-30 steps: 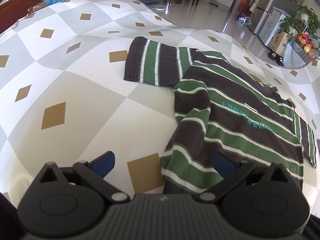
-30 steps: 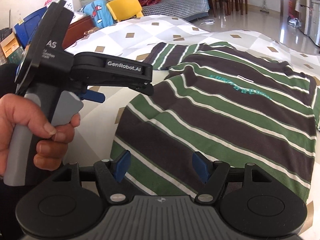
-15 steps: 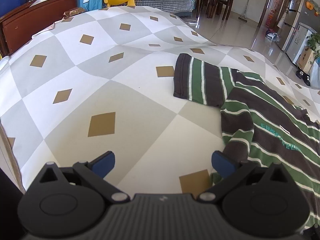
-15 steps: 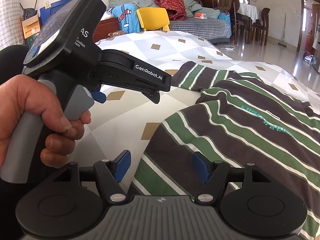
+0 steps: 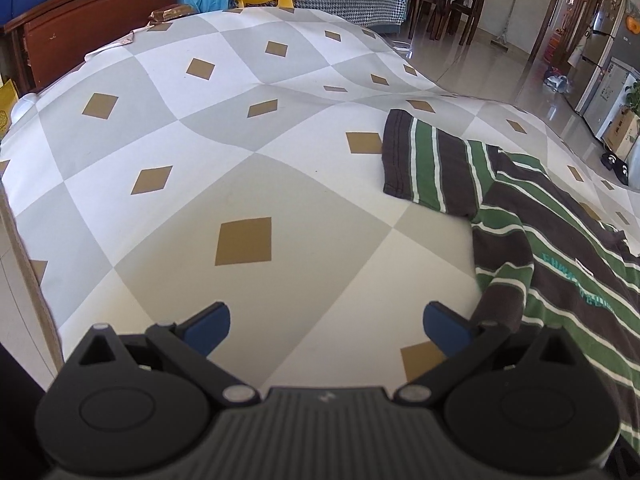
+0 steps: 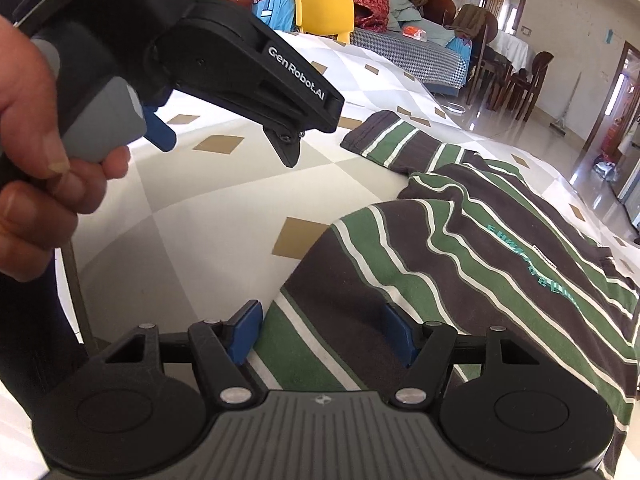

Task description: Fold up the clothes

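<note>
Right gripper [image 6: 322, 334], jaws just closing but unclamped, straddles the green-and-brown striped cotton shirt's [image 6: 480, 264] hem at six o'clock; left gripper [image 5: 326, 326] gapes empty; folding barely begun.

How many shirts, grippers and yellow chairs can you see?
Shirt: 1
Grippers: 2, left gripper and right gripper
Yellow chair: 1
Total: 4

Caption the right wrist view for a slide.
Right gripper, jaws open, straddles the hem of a striped T-shirt on a checked tablecloth, beside the left gripper.
</note>
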`<state>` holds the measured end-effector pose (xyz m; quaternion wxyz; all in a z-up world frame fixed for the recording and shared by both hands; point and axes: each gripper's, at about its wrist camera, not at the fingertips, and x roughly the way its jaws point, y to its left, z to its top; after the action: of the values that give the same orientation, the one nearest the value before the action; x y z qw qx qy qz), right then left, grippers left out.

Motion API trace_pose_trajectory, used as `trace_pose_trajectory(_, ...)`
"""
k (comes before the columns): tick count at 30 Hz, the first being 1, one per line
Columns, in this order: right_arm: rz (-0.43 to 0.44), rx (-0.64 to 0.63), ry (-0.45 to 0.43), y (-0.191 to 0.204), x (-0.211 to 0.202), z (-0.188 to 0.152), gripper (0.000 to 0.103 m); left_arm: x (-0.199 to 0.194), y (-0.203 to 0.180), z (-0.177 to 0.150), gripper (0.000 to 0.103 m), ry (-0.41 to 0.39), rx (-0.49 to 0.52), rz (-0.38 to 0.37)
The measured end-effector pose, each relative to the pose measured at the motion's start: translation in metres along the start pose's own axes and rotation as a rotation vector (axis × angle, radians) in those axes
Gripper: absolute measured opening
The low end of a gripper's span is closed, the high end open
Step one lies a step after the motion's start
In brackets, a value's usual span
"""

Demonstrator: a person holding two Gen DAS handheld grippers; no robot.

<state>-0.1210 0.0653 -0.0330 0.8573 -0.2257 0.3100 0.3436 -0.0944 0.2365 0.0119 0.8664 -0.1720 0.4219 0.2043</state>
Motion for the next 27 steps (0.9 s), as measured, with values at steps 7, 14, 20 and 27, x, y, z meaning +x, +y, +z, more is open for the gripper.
trace_pose_trajectory(7, -0.010, 0.023, -0.008, -0.006, 0.002, -0.002, 0.050, 0.000, -0.002, -0.001, 0.103, 0.004, 0.006, -0.007)
trace_pose_trajectory(14, 0.011, 0.129, -0.024, -0.022, -0.002, 0.002, 0.014, 0.001, -0.006, -0.003, 0.103, 0.008, 0.020, -0.008)
trace_pose_trajectory(20, 0.018, 0.300, -0.070, -0.049, -0.016, 0.008, 0.006, 0.005, -0.006, -0.004, 0.103, 0.016, 0.013, -0.003)
trace_pose_trajectory(27, -0.058, 0.547, -0.122, -0.105, -0.035, 0.008, 0.006, 0.008, -0.015, -0.006, 0.103, 0.029, 0.030, -0.011)
